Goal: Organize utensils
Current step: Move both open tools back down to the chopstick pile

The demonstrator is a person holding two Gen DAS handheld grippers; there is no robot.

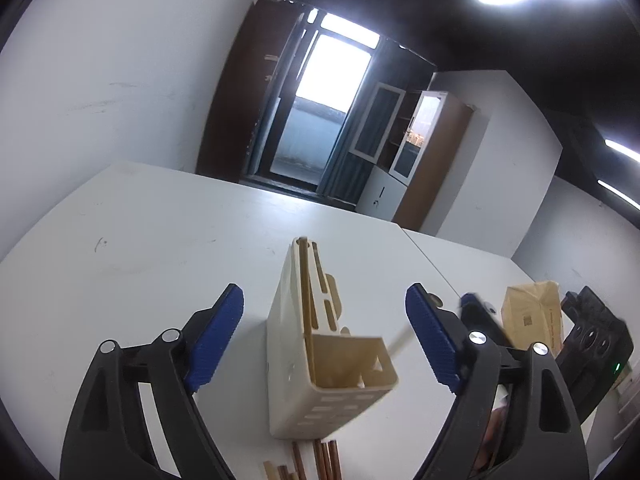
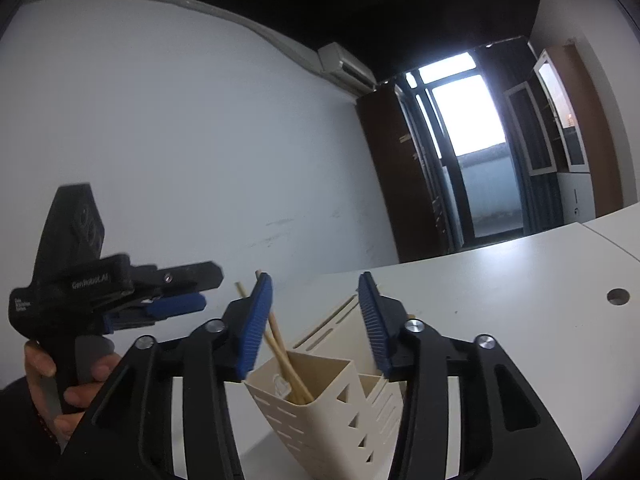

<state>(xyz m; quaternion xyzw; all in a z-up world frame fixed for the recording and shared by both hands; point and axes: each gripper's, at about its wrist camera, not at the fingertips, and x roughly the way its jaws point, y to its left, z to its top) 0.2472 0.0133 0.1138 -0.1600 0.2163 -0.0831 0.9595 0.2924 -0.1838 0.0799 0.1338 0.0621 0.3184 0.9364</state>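
My left hand-held gripper point(image 1: 324, 328) is spread wide above the cream holder point(image 1: 320, 360) on the white tabletop point(image 1: 160, 240). My right hand-held gripper point(image 2: 316, 320) is spread too, over two chopsticks point(image 2: 286, 364) standing in the holder's front compartment. Brown chopsticks point(image 1: 326, 458) lie at the near tabletop edge.

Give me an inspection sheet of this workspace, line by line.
Surface: white table, with a round hole on its right part.
Job's things: cream utensil holder standing upright; two pale chopsticks leaning in its front compartment; brown chopsticks lying on the table beside it.
Clutter: brown paper bag.
Grippers: left tongs open, empty; right tongs open above the holder, empty.
Cables: nothing seen.
Surroundings: white walls, glass door, cabinet, air conditioner.
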